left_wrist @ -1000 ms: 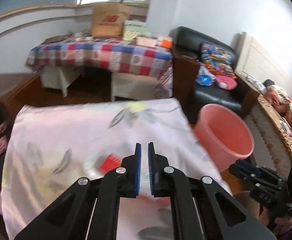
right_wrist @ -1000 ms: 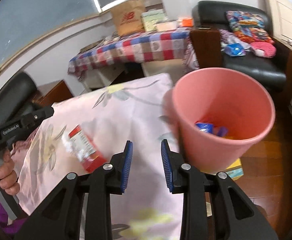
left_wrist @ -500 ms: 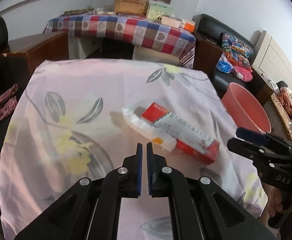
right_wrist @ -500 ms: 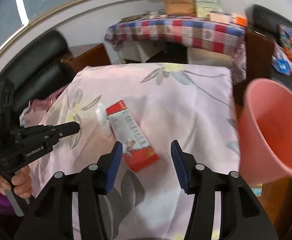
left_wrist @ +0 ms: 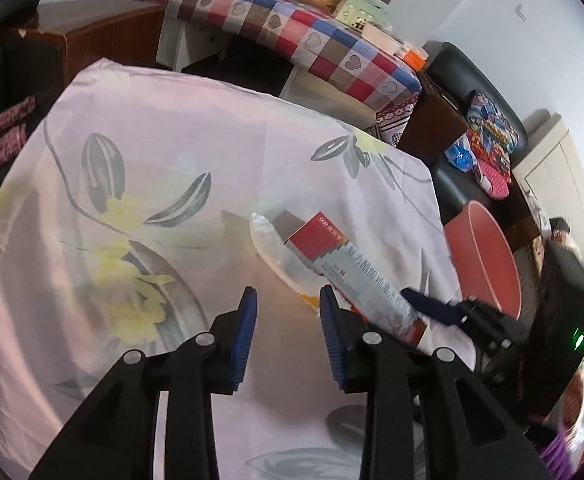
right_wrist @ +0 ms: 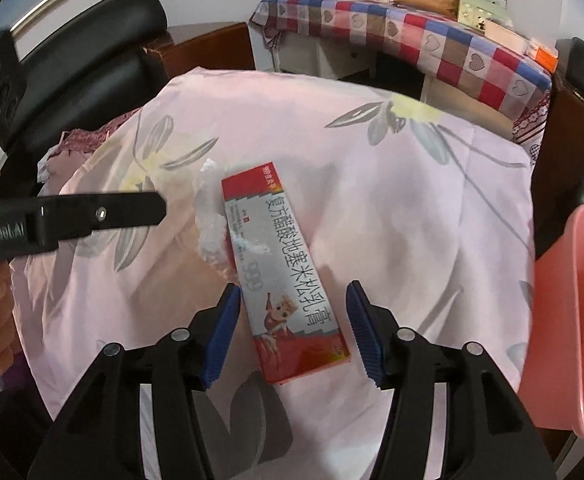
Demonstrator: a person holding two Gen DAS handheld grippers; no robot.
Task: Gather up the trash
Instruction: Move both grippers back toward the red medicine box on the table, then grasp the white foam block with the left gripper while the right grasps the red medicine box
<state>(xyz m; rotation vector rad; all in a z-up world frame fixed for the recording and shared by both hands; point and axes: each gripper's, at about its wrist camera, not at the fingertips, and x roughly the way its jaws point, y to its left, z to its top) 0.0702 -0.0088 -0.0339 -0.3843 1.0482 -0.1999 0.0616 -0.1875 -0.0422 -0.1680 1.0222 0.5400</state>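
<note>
The red and white box [right_wrist: 281, 270] lies flat on the pink flowery cloth [right_wrist: 412, 200], on top of a crinkly clear wrapper [right_wrist: 209, 232] that it partly hides. The right gripper [right_wrist: 292, 328] hangs over the box's near end, its jaws spreading wider, one on each side, not touching it. The left gripper [left_wrist: 287, 332] is opening too, with only cloth between its jaws. The pink bin [right_wrist: 568, 320] stands beside the cloth, cut off at the picture's edge, so its inside stays hidden.

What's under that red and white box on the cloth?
A crumpled clear plastic wrapper pokes out along the red and white box; how far it extends beneath is hidden. Otherwise, floral cloth.
</note>
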